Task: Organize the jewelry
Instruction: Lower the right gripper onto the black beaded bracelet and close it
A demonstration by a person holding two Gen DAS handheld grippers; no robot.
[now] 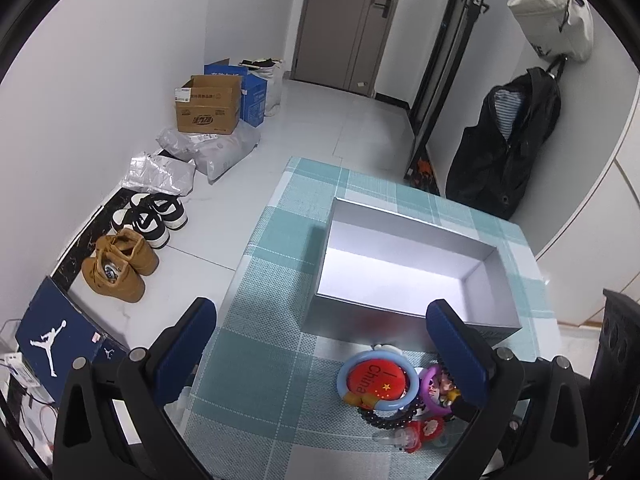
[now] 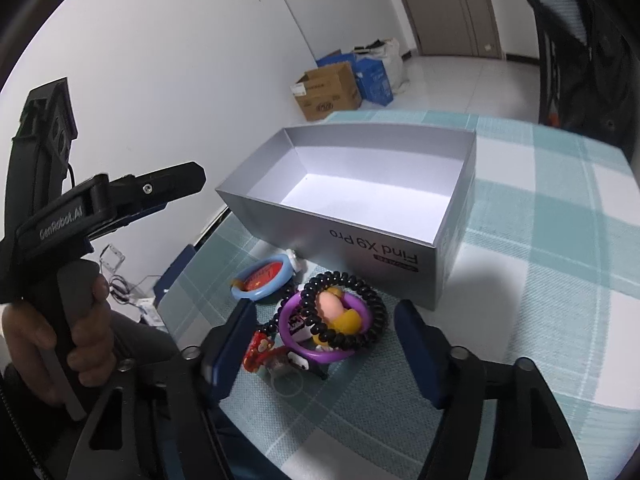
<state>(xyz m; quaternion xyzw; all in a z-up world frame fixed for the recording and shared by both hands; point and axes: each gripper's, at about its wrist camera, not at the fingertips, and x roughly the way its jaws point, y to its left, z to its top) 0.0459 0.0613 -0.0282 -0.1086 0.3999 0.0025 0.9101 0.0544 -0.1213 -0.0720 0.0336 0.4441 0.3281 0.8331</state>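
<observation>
**Trinkets Heaped Before Open Box on Desk**

An open box [image 2: 352, 200] sits on the desk [image 2: 540, 280]. Just in front of it lies a cluster of jewelry: a ring-shaped bangle [image 2: 264, 278] around a badge [image 1: 370, 378] at the left, a second bangle [image 2: 320, 340] under a coiled hair tie [image 2: 344, 312] to its right. Shoes [image 1: 120, 264] and cartons [image 1: 208, 104] line the floor along the wall left of the desk.

From my feed, the table [image 2: 540, 240] has a teal checked cloth on it. Open grey box [image 2: 360, 240] sits mid-table; at its 6 o'clock the jewelry pile [image 2: 320, 312], right beside the box.
</observation>
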